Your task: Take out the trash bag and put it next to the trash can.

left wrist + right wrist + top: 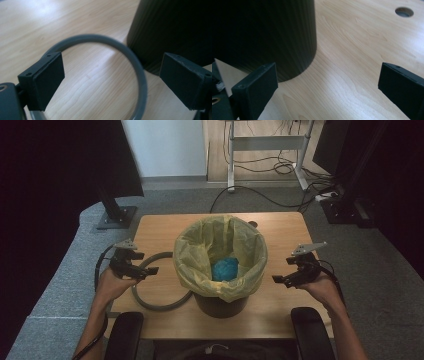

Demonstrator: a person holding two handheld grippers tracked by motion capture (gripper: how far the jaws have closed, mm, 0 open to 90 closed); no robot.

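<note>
A dark bin (220, 304) lined with a yellow bag (200, 251) stands at the table's middle, with a crumpled blue object (225, 269) inside. A grey ring (150, 304) lies flat on the wood to the bin's left, partly behind it. My left gripper (150, 271) hovers over the ring's left part, open, and the ring (135, 62) curves between its jaws beside the bin wall (175, 30). My right gripper (280, 280) is open to the right of the bin, nothing between its jaws, the bin wall (267, 32) close on its left.
The wooden table (280, 232) has a small round hole (253, 224) behind the bin, seen as a hole (404, 11) in the right gripper view. Two black armrests (124, 332) sit at the near edge. Grey floor, cables and a desk frame (265, 145) lie beyond.
</note>
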